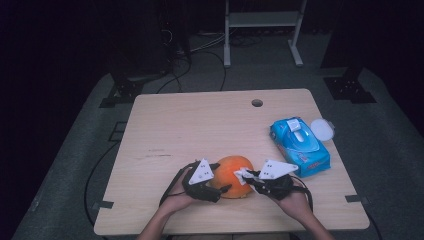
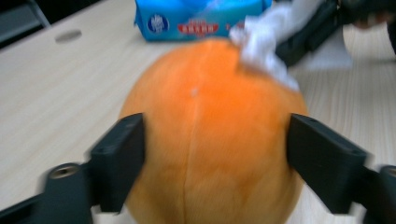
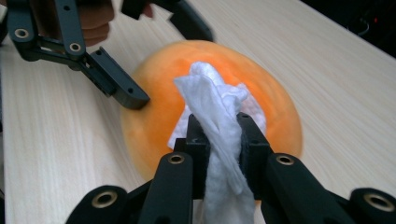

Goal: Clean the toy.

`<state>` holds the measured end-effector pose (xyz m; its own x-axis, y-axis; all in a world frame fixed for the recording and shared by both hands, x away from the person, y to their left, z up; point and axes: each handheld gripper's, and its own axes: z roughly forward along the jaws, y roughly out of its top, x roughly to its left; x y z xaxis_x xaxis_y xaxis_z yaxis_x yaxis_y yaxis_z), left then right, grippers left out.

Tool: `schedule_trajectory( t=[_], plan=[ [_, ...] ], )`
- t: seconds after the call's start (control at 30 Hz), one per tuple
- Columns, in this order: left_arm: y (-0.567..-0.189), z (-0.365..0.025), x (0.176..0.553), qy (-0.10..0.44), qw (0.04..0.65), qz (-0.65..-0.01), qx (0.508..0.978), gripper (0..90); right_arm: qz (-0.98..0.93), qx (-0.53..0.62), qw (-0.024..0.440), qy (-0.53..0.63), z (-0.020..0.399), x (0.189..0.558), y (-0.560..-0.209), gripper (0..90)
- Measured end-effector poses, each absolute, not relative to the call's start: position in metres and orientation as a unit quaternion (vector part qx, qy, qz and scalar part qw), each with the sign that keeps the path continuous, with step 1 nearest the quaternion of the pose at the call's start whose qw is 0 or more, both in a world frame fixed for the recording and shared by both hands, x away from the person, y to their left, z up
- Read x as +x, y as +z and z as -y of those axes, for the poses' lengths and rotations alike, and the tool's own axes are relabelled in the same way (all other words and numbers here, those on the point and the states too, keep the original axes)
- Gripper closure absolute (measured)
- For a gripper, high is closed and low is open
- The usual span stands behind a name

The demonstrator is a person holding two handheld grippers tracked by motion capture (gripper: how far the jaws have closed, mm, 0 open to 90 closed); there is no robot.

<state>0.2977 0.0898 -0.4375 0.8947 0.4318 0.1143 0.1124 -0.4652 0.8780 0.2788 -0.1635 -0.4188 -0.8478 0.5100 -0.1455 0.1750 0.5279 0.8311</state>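
Blurring softens much of the left tool's view, so the orange ball's (image 2: pixel 210 135) surface reads as a fuzzy, plush-like skin with a faint seam down its middle; its underside is cut off at the bottom of that picture. The ball sits near the counter's (image 1: pixel 190 125) front edge, about midway along it. The left tool (image 1: pixel 214 186) straddles it, one black jaw against each flank, grasping the ball; from above, the tool's grey three-cornered plate and the hand hide the ball's left side. The right tool (image 3: pixel 219 140) is clenched on a crumpled white wipe (image 3: pixel 217 112), soft and fibrous, which bunches up between the jaws and lies on the ball's top; the wipe's lower end runs out of the picture. Toward the counter's right edge lies a blue pack of wipes (image 1: pixel 300 146), glossy film, its print too small to read, with a round white lid (image 1: pixel 322 129) just beside it. The counter is pale wood grain with a round hole (image 1: pixel 257 103) near its far edge.
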Motion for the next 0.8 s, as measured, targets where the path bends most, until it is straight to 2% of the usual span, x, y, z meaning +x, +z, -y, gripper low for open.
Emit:
schedule_trajectory(
  t=[0.07,0.17,0.23,0.47,0.8],
  plan=[
    [-0.436,-0.088,0.299,0.166,0.49,-0.168,0.839,19.8,-0.852,0.191,0.185,0.45,0.158,0.277,-0.418,77.1],
    [-0.442,-0.093,0.304,0.157,0.487,-0.183,0.839,30.1,-0.854,0.19,0.189,0.447,0.152,0.277,-0.418,77.1],
    [-0.443,-0.097,0.307,0.148,0.489,-0.191,0.838,32.1,-0.849,0.202,0.184,0.453,0.157,0.281,-0.418,77.2],
    [-0.445,-0.105,0.308,0.135,0.489,-0.2,0.838,32.6,-0.847,0.23,0.184,0.442,0.177,0.289,-0.427,77.2],
    [-0.45,-0.115,0.314,0.116,0.498,-0.223,0.83,31.6,-0.845,0.204,0.177,0.461,0.164,0.28,-0.424,77.1]
  ],
)
